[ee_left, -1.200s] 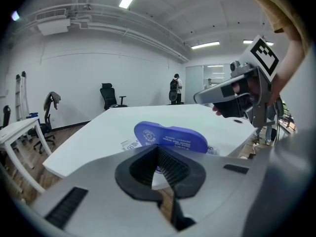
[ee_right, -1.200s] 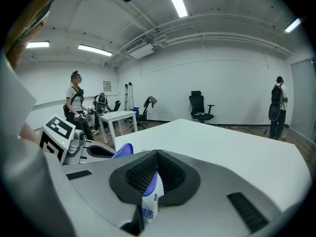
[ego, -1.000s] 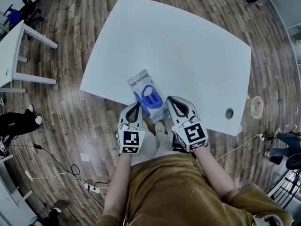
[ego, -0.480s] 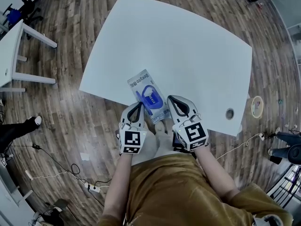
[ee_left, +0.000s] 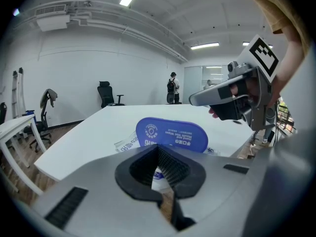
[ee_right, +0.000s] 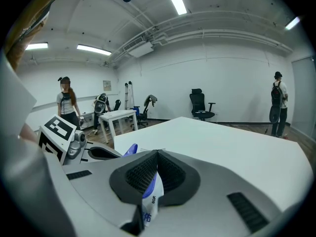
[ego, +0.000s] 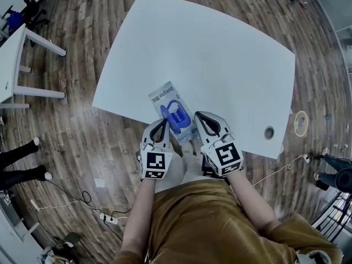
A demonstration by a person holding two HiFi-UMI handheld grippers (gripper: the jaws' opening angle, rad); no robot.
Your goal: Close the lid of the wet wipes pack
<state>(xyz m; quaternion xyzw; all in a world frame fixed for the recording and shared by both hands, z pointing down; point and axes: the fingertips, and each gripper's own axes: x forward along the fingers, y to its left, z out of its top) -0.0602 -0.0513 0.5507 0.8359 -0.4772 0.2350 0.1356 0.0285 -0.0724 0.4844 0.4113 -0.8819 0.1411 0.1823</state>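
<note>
Lid (ee_left: 171, 135) has swung upright; right gripper (ee_right: 155, 157) clamps the wipes pack (ego: 164, 98) while left gripper (ee_left: 159, 149), fingers (ee_left: 140, 169) together, should press it flat gently.

**Desk:** What do you have on screen of the rig itself?

**Me:** I see two pale grey shells, the left gripper (ego: 160, 123) and the right gripper (ego: 203, 117). Each tapers to a point at its far end. Each has a marker cube (ego: 153, 164) at its near end, printed with black-and-white squares.

**Desk:** And inside the jaws?

**Me:** I see black ribbed pads (ee_left: 170, 167) set in a black surround. Dark rectangular slots (ee_left: 73, 205) are cut into the grey casing on either side. The person wears a mustard-brown top (ego: 198, 219), and its sleeves leave the forearms bare.
</note>
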